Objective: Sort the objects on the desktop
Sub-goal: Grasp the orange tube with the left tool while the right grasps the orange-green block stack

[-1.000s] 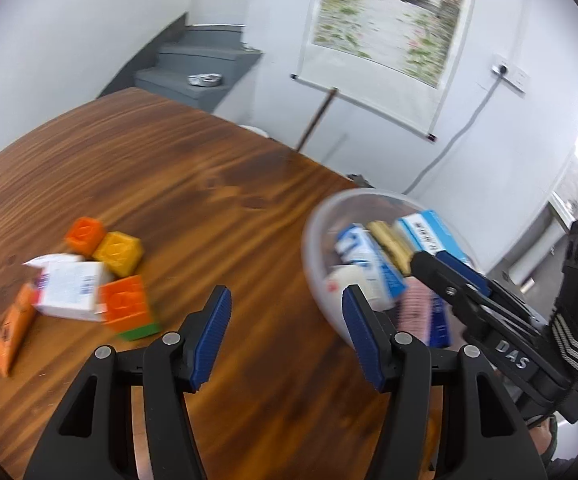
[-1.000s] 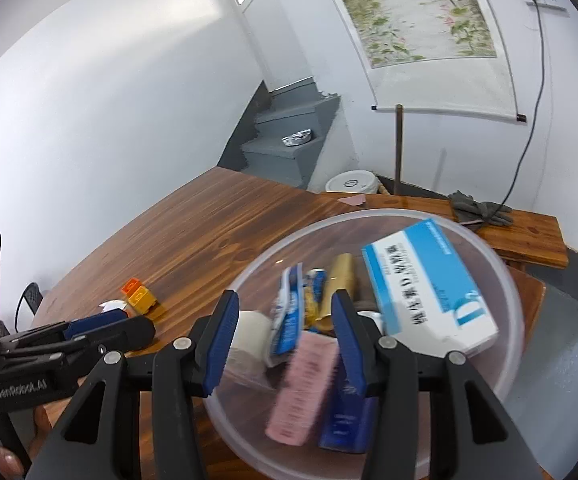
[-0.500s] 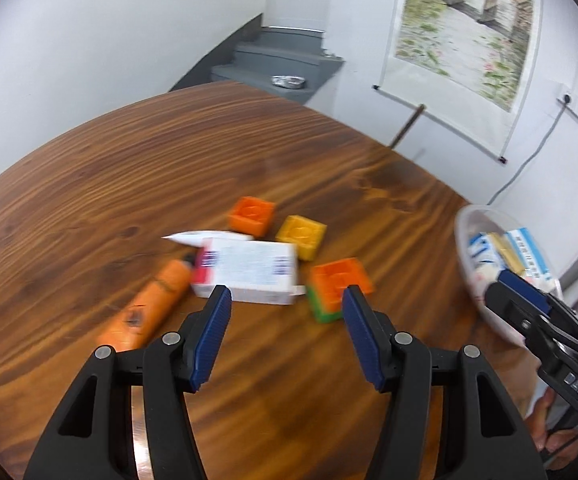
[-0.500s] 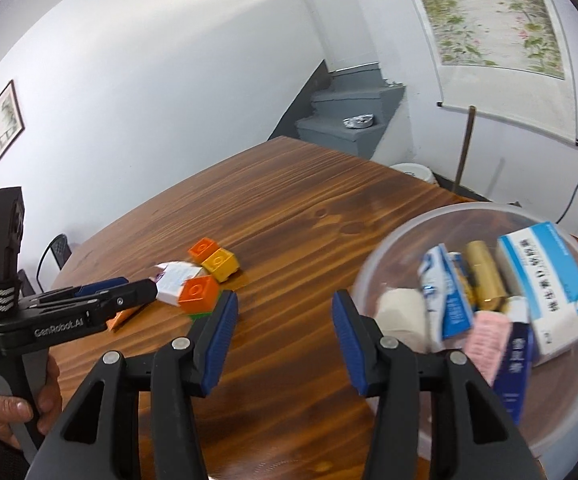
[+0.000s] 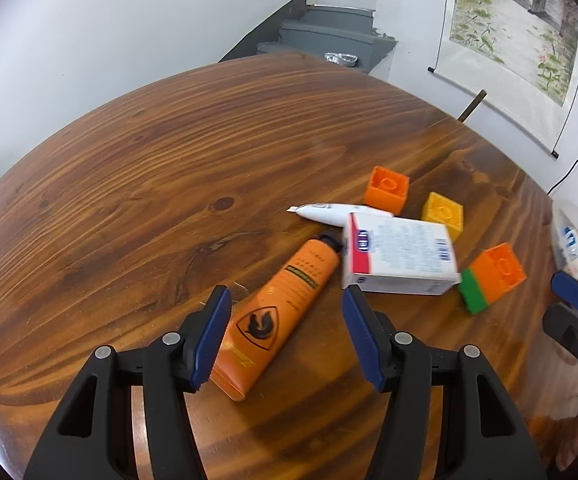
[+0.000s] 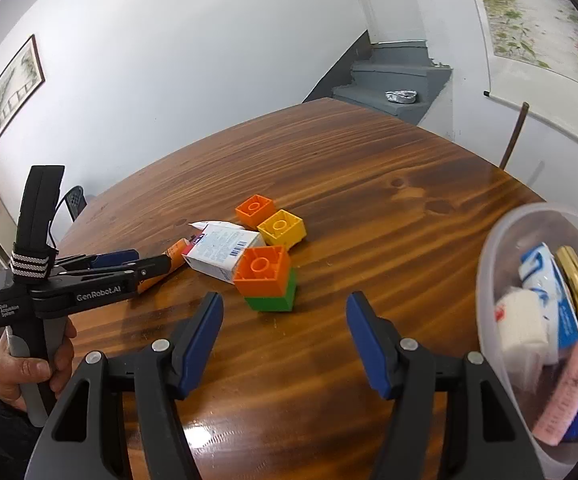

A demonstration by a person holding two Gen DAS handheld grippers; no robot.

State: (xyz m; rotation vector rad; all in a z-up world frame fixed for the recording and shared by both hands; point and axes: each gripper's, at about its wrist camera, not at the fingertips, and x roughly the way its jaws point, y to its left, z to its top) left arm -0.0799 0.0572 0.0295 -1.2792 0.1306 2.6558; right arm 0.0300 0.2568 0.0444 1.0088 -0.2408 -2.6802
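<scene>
In the left wrist view, the left gripper (image 5: 287, 332) fills the bottom of the frame with its jaws wide and nothing between them. Just past its tips lies an orange tube (image 5: 279, 316), slanting up toward the centre. To its right a white box (image 5: 399, 256) rests against the tube's cap, with a small white tube (image 5: 337, 211) poking out behind it. Further right sit an orange block (image 5: 387, 189), a yellow block (image 5: 443, 211), and an orange block stacked on a green one (image 5: 491, 276), all loose on the wooden table (image 5: 169, 160).

In the right wrist view, the right gripper (image 6: 285, 344) at the bottom is also spread wide and carrying nothing. At the right edge stands a clear bowl (image 6: 493, 240), already holding several boxes and packets.

By my reckoning the sorting is partly done: the bowl has its share, while the cluster of tubes, box and blocks is not yet put away. The orange tube looks the likeliest next pick for the left gripper.
</scene>
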